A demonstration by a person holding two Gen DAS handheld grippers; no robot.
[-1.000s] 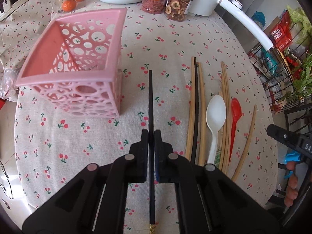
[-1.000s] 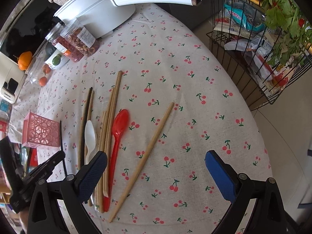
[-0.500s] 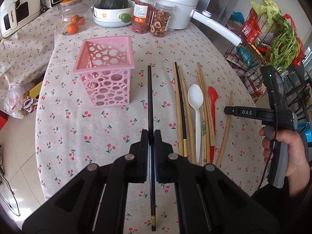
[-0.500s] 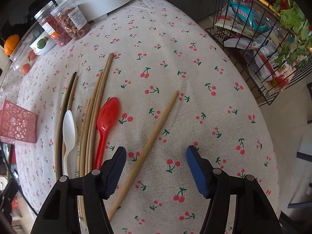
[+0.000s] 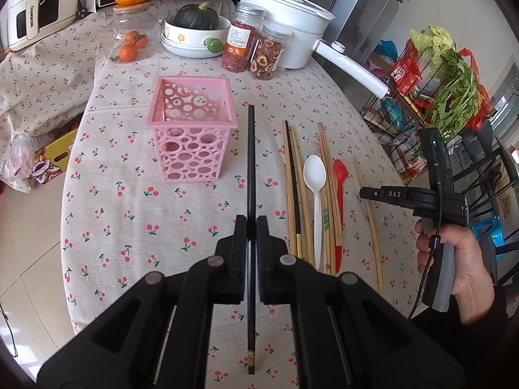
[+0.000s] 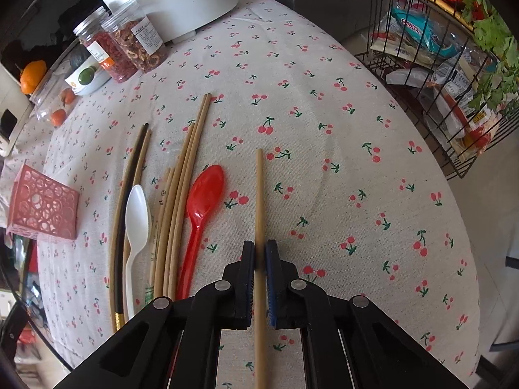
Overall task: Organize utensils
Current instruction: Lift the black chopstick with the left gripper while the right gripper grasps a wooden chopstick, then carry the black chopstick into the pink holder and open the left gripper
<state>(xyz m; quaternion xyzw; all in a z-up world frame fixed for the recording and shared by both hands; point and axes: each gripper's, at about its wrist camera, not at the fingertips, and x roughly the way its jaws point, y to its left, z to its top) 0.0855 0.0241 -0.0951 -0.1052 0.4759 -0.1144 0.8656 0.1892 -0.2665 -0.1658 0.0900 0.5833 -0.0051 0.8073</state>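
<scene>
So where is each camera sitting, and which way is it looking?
Left wrist: sits on the left tongs, looking down along them at the black chopstick they hold, with the pink basket beyond; the person's right hand shows.
Right wrist: sits on the right tongs, looking steeply down at the wooden chopstick they have just closed on; only the tongs show.
Shared: basket, white spoon, red spoon, cherry tablecloth.

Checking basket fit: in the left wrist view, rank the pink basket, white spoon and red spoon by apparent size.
1. pink basket
2. white spoon
3. red spoon, partly hidden by chopsticks, so its rank against the white spoon is unsure.
</scene>
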